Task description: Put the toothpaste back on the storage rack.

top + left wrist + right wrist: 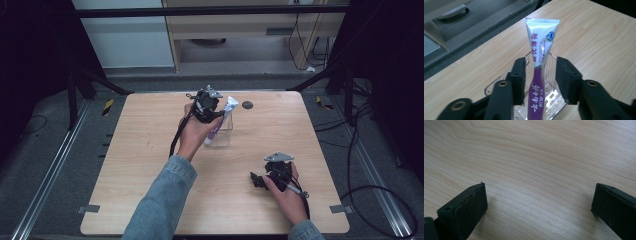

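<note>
Toothpaste tube (pixel 539 67) stands tilted in a clear plastic holder (pixel 550 98) near the table's (pixel 150 165) far edge, between the left gripper's (pixel 540 75) parted jaws, untouched. The right gripper (pixel 539 200) rests wide open over bare wood.

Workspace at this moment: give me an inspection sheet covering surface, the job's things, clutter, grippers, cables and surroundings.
Surface: light wooden table, bare wood grain under the right gripper.
Job's things: toothpaste tube, white top and purple lower part, standing tilted in a clear plastic holder near the table's far middle.
Clutter: a small dark round disc on the table beyond the holder.
Grippers: left gripper open, jaws either side of the tube with gaps showing; right gripper open, low over bare table, holding nothing.
Cables: one trails from each gripper; more lie on the floor at right.
Surroundings: grey floor, dark frame legs, wooden furniture behind.
</note>
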Available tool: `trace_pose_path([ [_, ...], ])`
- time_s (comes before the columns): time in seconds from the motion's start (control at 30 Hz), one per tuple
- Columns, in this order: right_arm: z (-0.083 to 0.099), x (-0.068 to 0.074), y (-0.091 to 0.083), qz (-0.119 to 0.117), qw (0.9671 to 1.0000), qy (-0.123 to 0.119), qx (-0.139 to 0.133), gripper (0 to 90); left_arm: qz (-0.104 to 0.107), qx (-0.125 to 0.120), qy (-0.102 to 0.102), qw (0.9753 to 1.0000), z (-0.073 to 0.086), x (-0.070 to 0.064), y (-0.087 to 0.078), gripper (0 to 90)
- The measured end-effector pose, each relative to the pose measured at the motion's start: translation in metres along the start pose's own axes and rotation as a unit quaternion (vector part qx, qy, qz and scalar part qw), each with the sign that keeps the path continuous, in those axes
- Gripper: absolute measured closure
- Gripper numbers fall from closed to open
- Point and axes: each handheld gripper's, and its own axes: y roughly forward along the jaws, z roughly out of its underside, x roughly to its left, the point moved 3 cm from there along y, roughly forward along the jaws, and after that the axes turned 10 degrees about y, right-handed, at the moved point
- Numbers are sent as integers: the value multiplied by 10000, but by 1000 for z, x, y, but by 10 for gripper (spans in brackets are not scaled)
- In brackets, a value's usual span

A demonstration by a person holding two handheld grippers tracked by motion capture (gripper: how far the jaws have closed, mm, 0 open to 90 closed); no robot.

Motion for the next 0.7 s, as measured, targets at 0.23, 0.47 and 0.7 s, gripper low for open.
trace_pose_path([
  [0.23, 0, 0, 0, -15, 10000, -7, -1, 4, 143, -39, -144, 9998, 4, -4, -7, 395],
  [0.47, 0, 0, 0, -20, 10000, 9, 5, 4, 301, -90, -101, 9995, 13, -7, -14, 203],
  [0.7, 0, 0, 0, -13, 10000, -1, 3, 4, 317, -145, 54, 9994, 21, -13, -21, 82],
])
